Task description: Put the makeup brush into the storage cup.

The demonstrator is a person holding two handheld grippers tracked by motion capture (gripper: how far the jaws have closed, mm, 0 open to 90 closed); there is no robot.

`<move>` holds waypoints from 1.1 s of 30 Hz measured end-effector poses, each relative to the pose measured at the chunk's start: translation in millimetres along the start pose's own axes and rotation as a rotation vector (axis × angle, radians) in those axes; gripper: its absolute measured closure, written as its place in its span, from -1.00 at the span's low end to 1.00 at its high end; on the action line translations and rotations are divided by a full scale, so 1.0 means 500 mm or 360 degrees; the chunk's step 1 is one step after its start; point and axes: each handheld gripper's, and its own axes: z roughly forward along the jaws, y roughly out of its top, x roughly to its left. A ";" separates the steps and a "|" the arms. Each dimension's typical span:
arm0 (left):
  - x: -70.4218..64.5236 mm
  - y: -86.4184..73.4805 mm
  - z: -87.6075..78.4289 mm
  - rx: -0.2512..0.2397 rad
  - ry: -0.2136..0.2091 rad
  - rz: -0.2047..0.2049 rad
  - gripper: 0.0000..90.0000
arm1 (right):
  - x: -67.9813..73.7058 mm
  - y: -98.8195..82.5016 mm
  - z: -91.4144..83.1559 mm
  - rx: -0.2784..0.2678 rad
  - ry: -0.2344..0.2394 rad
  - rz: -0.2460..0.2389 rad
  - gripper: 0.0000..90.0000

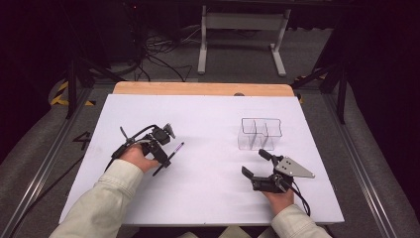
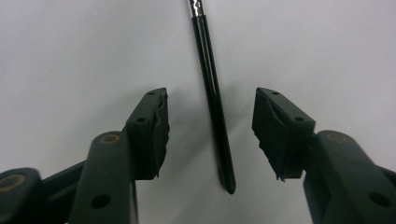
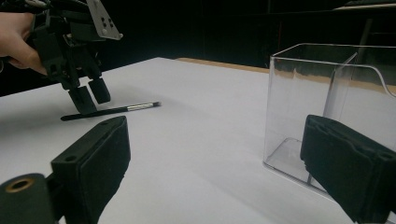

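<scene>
bare sheet (image 1: 208, 173) lies between the tools; clear organizer (image 1: 260, 133) blocks far right.

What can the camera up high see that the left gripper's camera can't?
High view alone: the clear plastic divided box, the right gripper with jaws open, both sleeved arms, the floor beyond. Left gripper view alone: close up, a gap between each black pad and the brush handle. Both: the thin black makeup brush lying flat on the white table, between the left gripper jaws.
</scene>
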 end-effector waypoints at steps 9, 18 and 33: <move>-0.001 0.003 0.006 0.0027 -0.0012 -0.0014 0.19 | 0.000 0.000 0.000 0.0000 0.0004 -0.0007 -0.80; -0.002 0.005 0.012 0.0073 -0.0025 -0.0031 0.39 | 0.000 -0.001 0.001 0.0004 0.0007 -0.0008 -0.80; 0.002 0.005 0.012 0.0093 0.0010 -0.0117 0.72 | 0.001 -0.001 0.002 0.0008 0.0016 -0.0014 -0.80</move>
